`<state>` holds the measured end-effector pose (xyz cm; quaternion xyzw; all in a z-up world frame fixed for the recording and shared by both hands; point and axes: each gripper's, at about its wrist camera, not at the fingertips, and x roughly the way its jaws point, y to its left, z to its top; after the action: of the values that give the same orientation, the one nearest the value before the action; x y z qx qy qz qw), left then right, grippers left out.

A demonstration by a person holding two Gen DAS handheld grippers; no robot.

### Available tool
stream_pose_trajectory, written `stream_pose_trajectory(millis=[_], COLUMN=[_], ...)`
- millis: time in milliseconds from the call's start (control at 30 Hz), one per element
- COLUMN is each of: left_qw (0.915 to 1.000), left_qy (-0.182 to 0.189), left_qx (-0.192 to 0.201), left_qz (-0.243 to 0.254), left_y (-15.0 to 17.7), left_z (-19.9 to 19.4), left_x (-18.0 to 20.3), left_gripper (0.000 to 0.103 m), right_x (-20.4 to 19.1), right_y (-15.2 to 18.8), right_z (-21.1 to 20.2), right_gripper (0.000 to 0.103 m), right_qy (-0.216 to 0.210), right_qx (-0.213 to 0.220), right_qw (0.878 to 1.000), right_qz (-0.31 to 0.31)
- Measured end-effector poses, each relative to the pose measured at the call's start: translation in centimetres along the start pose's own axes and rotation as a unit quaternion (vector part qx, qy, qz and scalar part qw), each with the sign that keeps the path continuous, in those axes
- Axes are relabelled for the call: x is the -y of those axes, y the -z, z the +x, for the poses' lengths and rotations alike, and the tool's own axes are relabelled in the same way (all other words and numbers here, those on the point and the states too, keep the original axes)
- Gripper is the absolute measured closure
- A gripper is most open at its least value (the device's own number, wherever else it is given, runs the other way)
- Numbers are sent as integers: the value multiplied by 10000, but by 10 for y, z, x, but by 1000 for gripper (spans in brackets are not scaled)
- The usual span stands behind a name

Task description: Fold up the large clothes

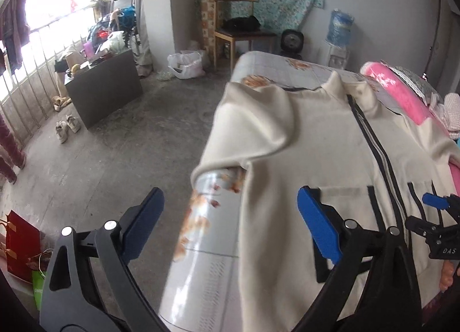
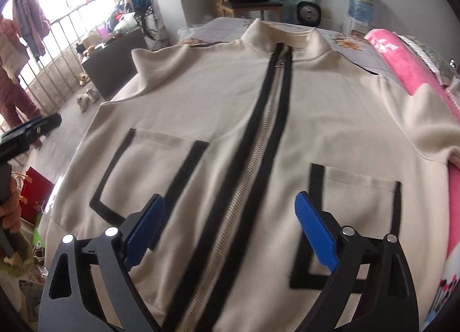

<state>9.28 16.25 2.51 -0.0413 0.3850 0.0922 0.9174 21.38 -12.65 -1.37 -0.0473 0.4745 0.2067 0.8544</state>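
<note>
holding both tongs above the bed (image 1: 267,64), i had nothing gripped in either. my left gripper (image 1: 230,222) stood wide open over the bed's left edge, one blue pad (image 1: 143,225) out over the concrete floor (image 1: 115,153) and the other pad (image 1: 319,225) over the cloth, neither touching it as far as i could see. my right gripper (image 2: 230,231) was just as wide, its jaws straddling the zipper (image 2: 258,148) low on the garment, empty and above the fabric.

the cream jacket (image 2: 218,102) lay face up across the bed, collar toward the far end, zipped shut, with a black-edged pocket (image 2: 155,165) on each side of the zipper. its left sleeve (image 1: 253,125) was folded in over the chest at the left edge, and below that fold the floral sheet (image 1: 201,217) showed where it draped down the side. the right side of the jacket ran up against a rolled pink blanket (image 2: 402,64) along the bed's right edge.

beyond the far end stood a wooden chair (image 2: 250,4) with something black on its seat, a small fan (image 2: 309,13) and a water dispenser (image 1: 340,33). a dark cabinet (image 1: 103,87) sat by the window bars, shoes (image 1: 67,128) on the floor beside it.
</note>
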Motion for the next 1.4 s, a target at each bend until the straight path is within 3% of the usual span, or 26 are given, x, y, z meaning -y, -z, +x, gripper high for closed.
stream_pose_trajectory(millis=[133, 233, 333, 400, 533, 600, 633, 700, 733, 767, 800, 867, 967, 1000, 1100, 1167, 1200, 1267, 1400], left_qw=[9978, 9867, 9585, 9311, 8874, 8501, 8274, 7695, 7474, 7193, 7002, 6711, 6401, 6366, 6395, 6429, 6472, 6612, 6886], left_qy=[195, 630, 1164, 1466, 1931, 2225, 2448, 2842, 2975, 3142, 3251, 3389, 3613, 3671, 3646, 3547, 3472, 3314, 3036], left_qx=[-172, -501, -973, -1379, -1975, -2299, -2447, -2780, -2853, -2912, -2930, -2943, -2991, -2988, -2857, -2760, -2720, -2591, -2255], left_qz=[-603, -1410, -2412, -3043, -3690, -4182, -4422, -4998, -5210, -5468, -5641, -5900, -6084, -6089, -6136, -6202, -6217, -6211, -6187], left_y=[-12, -16, -13, -7, 7, 21, 30, 52, 62, 73, 81, 93, 100, 99, 91, 82, 78, 70, 46], left_z=[25, 55, 94, 124, 177, 205, 219, 247, 258, 270, 279, 296, 317, 323, 331, 330, 327, 322, 302], left_x=[-35, -68, -103, -124, -145, -153, -156, -162, -163, -163, -161, -157, -146, -143, -142, -150, -155, -164, -184], left_gripper=[28, 33, 33, 35, 31, 30, 29, 29, 29, 29, 29, 25, 25, 25, 28, 42, 46, 66, 81], right_x=[-13, -20, -23, -26, -33, -35, -36, -36, -36, -37, -36, -36, -36, -36, -35, -34, -33, -32, -30], right_y=[-9, -13, -13, -13, -15, -17, -17, -18, -19, -20, -20, -20, -21, -21, -21, -22, -22, -22, -22], right_z=[14, 23, 35, 41, 44, 45, 46, 47, 48, 49, 49, 49, 50, 50, 50, 50, 50, 51, 51], right_gripper=[37, 48, 52, 51, 51, 51, 51, 51, 51, 51, 51, 51, 51, 51, 51, 51, 51, 51, 51], right_qy=[-152, -204, -246, -204, -98, -60, -45, -29, -25, -25, -25, -26, -27, -24, -37, -64, -76, -94, -137], right_qx=[-102, -148, -305, -337, -344, -346, -351, -366, -371, -375, -378, -382, -396, -403, -416, -414, -410, -406, -365], right_qw=[9998, 9995, 9990, 9988, 9983, 9982, 9981, 9981, 9981, 9981, 9981, 9982, 9982, 9982, 9982, 9984, 9985, 9986, 9988], right_qz=[-59, -165, -233, -295, -452, -490, -497, -499, -498, -491, -485, -467, -438, -438, -420, -383, -364, -326, -303])
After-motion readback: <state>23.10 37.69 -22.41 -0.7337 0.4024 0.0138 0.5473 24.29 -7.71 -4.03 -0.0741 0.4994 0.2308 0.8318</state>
